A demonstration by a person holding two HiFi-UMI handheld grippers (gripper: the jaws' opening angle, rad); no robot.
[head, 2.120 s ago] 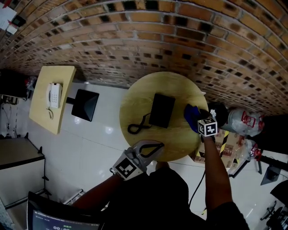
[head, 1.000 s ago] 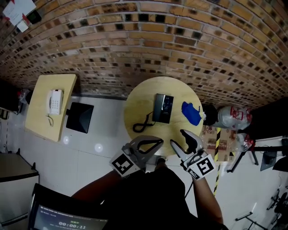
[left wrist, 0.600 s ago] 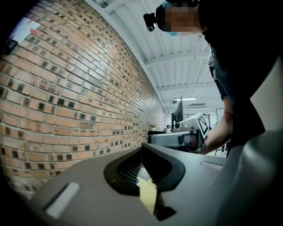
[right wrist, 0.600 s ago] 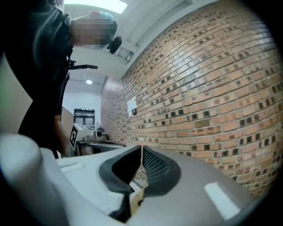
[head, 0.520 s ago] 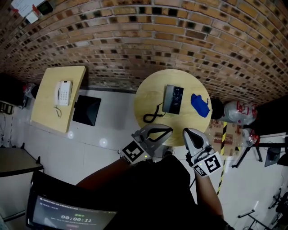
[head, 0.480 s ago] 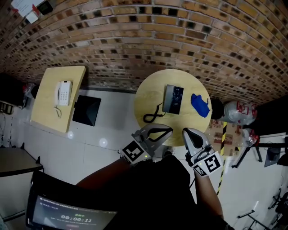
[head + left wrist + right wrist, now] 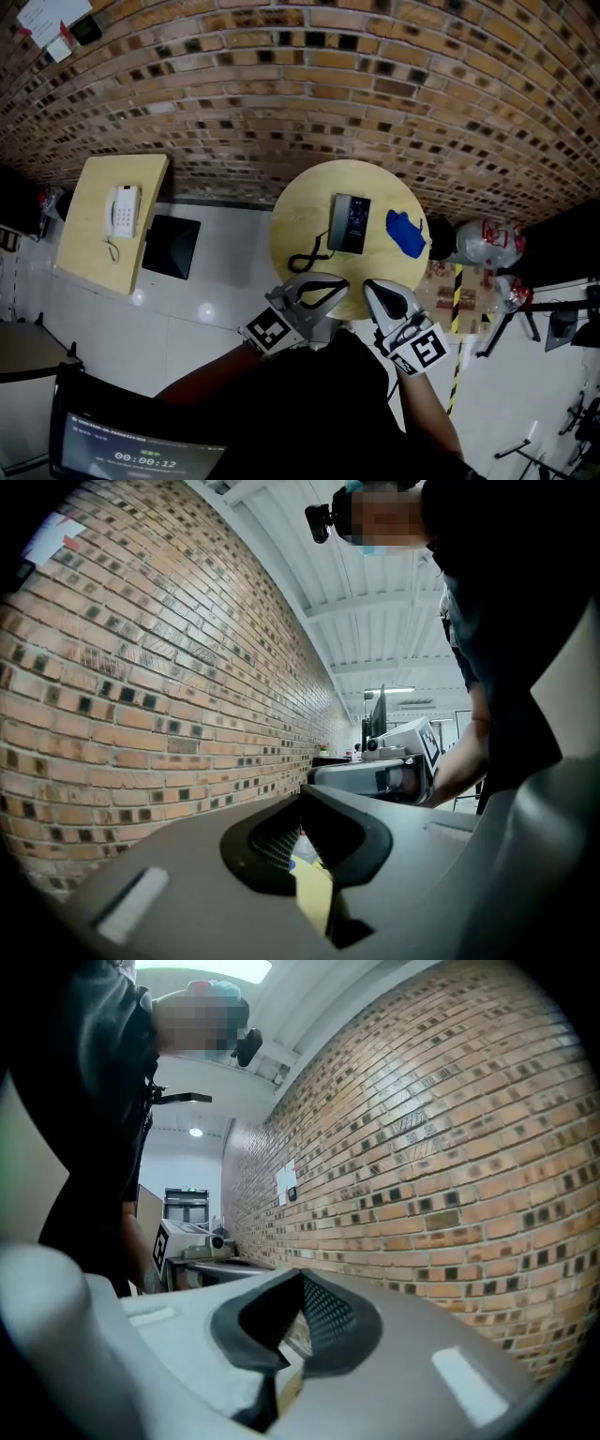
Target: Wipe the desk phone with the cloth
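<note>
Head view shows a round table (image 7: 292, 214) with the phone (image 7: 349, 223) lying near its middle and the blue cloth (image 7: 406, 233) bunched just to its right; from this height I cannot tell whether they touch. Both grippers hang at the near edge, well short of either. The left gripper (image 7: 339, 285) has its jaws together on nothing, and the right gripper (image 7: 374, 288) is likewise pinched closed and empty. Wiping has not begun, and the step in hand looks like fetching the cloth. That calls for the right gripper to spread its jaws, reach forward over the table and close on a raised fold.
</note>
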